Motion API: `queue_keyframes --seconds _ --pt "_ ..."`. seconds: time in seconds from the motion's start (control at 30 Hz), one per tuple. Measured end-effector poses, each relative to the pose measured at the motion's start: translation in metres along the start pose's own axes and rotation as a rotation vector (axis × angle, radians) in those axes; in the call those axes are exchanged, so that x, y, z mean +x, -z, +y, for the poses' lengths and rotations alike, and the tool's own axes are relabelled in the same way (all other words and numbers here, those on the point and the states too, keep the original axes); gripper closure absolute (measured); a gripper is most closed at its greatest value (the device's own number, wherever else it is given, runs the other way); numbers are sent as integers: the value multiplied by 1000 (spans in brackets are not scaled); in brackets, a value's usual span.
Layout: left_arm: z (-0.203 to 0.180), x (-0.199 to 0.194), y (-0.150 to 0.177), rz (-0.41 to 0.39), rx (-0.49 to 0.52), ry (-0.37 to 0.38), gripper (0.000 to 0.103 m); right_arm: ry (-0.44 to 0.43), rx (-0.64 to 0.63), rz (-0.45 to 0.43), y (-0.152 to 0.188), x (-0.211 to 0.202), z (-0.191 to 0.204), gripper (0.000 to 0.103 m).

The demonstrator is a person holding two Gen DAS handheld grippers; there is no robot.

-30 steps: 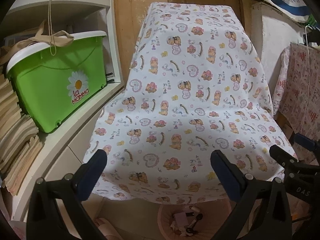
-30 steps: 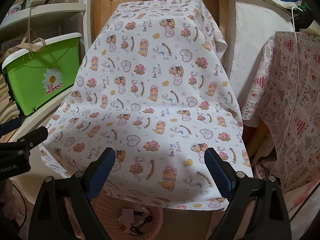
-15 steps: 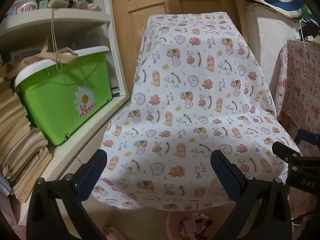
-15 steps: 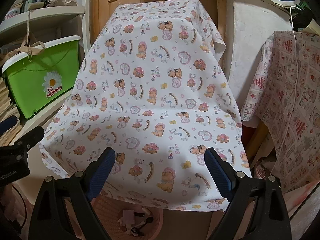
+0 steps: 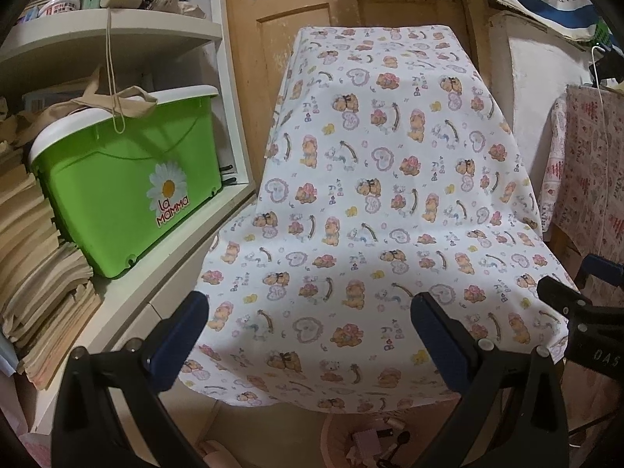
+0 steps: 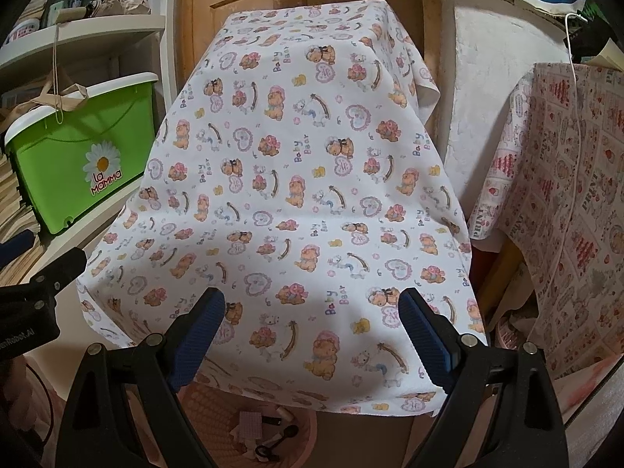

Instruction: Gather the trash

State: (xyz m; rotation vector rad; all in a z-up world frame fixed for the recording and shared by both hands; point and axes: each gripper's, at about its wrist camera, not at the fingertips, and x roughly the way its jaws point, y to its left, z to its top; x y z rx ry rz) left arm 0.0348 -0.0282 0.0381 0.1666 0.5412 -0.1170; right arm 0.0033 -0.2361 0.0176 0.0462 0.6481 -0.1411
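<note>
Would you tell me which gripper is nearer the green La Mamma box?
Left. The left gripper is right of the green box; the right gripper lies farther right.

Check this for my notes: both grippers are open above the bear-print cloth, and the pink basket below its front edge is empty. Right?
Not quite: the pink basket is not empty. The right wrist view shows small items lying in it, and the left wrist view agrees. The rest stands: the left gripper and right gripper are both open above the bear-print cloth.

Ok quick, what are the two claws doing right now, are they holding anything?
Left claw: open, holding nothing.
Right claw: open, holding nothing.
</note>
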Motion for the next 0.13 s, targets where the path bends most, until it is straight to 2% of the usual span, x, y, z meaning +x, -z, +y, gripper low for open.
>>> queue_keyframes --seconds 0.13 --pt "-1 1 0 7 -3 14 0 0 11 -1 -4 0 -2 11"
